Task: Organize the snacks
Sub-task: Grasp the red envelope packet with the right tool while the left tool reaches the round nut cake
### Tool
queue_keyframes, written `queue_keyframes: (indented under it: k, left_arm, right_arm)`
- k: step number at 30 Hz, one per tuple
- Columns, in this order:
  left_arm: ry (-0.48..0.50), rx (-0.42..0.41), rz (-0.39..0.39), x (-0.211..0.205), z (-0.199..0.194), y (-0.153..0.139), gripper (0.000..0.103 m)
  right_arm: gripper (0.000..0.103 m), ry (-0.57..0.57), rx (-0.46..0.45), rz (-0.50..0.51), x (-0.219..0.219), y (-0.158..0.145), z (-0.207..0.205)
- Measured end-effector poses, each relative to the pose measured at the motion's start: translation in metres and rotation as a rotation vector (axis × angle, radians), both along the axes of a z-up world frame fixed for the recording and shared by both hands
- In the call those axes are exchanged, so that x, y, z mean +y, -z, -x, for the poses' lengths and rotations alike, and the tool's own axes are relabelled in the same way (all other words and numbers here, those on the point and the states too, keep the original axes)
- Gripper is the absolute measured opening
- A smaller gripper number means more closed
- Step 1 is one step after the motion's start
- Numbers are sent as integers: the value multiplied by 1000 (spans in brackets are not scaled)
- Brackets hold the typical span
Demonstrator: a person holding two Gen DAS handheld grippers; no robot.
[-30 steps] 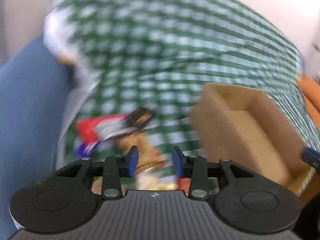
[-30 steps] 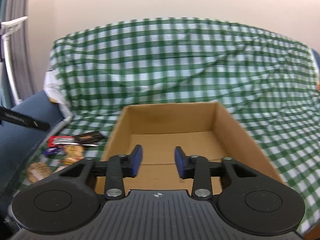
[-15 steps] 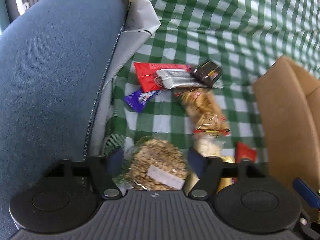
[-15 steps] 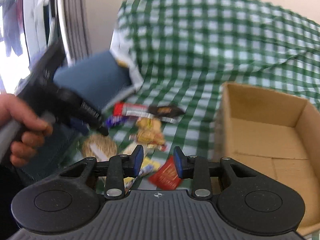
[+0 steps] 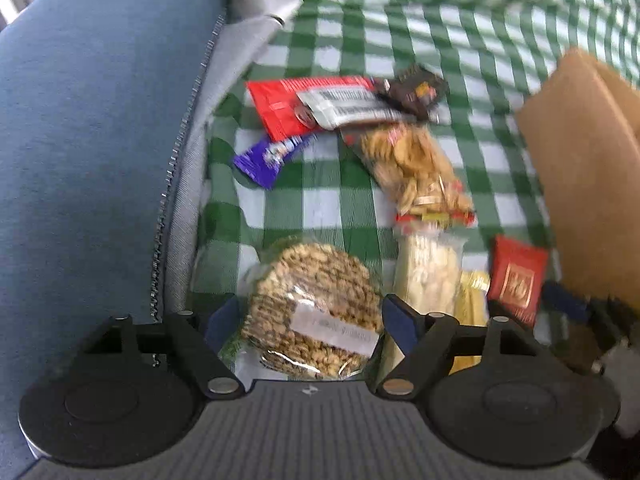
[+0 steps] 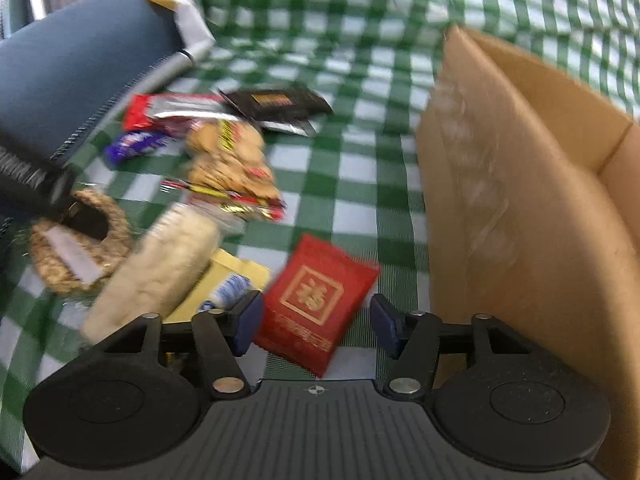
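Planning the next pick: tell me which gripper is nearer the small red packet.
Right. The right gripper straddles the red packet, jaws opening. The left gripper sits around the round peanut cake, with other snacks between.

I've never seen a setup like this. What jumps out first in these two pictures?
A scatter of snack packets on a green-and-white checked cloth catches the eye first. The left gripper, jaws opening, straddles a round clear-wrapped seed cracker; the right gripper, jaws also opening, frames a small red packet with a gold emblem. An open brown cardboard box stands beside the red packet.
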State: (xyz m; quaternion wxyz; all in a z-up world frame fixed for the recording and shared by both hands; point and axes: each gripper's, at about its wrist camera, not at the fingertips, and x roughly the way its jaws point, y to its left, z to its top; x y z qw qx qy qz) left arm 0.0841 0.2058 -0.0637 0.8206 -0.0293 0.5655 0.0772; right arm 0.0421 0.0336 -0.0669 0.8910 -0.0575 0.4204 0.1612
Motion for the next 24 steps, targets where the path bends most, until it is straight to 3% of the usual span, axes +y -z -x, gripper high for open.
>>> queue_keyframes:
  k: [4, 7, 9, 10, 13, 16, 19, 22, 24]
  left_arm:
    - [82, 32, -85, -16, 0, 11, 87]
    - [114, 30, -114, -21, 0, 14, 88]
    - [111, 26, -109, -21, 0, 16, 87]
    - [109, 22, -106, -20, 0, 16, 86]
    - [117, 5, -105, -21, 2, 14, 83]
    - [99, -38, -96, -17, 6, 5, 68]
    - [33, -84, -29, -2, 11, -6, 54]
    - [-4, -77, 18, 5, 11, -7, 53]
    - [2, -60, 21, 4, 11, -5, 60]
  right_arm:
    - [67, -6, 12, -10, 2, 4, -5]
    - [61, -47, -11, 9, 7, 4, -2]
    - [38, -80, -19, -3, 9, 3, 1]
    - [20, -95, -23, -5, 10, 2, -2]
    - [8, -129, -39, 8, 13, -2, -1]
    - [7, -155, -43, -4, 8, -5, 6]
    - [7, -177, -59, -19, 2, -9, 14]
    - [7, -189, -77, -38, -4, -14, 19]
    - [7, -189, -65, -53, -8, -16, 20]
